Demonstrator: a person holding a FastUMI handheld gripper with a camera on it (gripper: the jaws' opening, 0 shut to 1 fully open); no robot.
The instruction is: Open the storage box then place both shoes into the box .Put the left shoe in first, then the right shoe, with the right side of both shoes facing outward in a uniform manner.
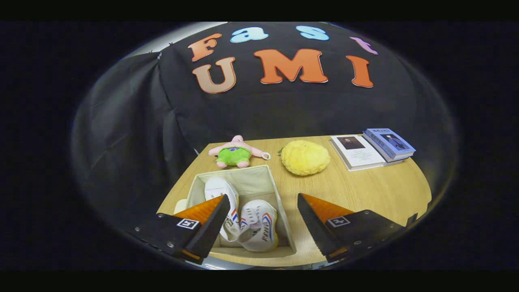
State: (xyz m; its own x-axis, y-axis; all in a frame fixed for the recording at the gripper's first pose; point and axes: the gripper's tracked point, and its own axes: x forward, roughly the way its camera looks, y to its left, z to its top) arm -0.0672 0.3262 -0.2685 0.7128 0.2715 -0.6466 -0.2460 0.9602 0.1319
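An open beige fabric storage box (pixel 259 181) stands on the wooden table, below and just ahead of my fingers. Two white shoes with red and blue stripes lie inside it: one (pixel 222 194) toward the left wall, partly hidden by my left finger, the other (pixel 259 225) beside it on the right. My gripper (pixel 263 198) hovers above the box, open wide, with nothing between its fingers. The left finger (pixel 211 225) overlaps the box's left side; the right finger (pixel 314 221) is over the table just right of the box.
Beyond the box lie a pink and green plush toy (pixel 236 153) and a yellow round plush (pixel 305 157). Stacked books (pixel 371 149) rest at the table's far right. A bare wooden tabletop (pixel 377 186) stretches to the right of the box.
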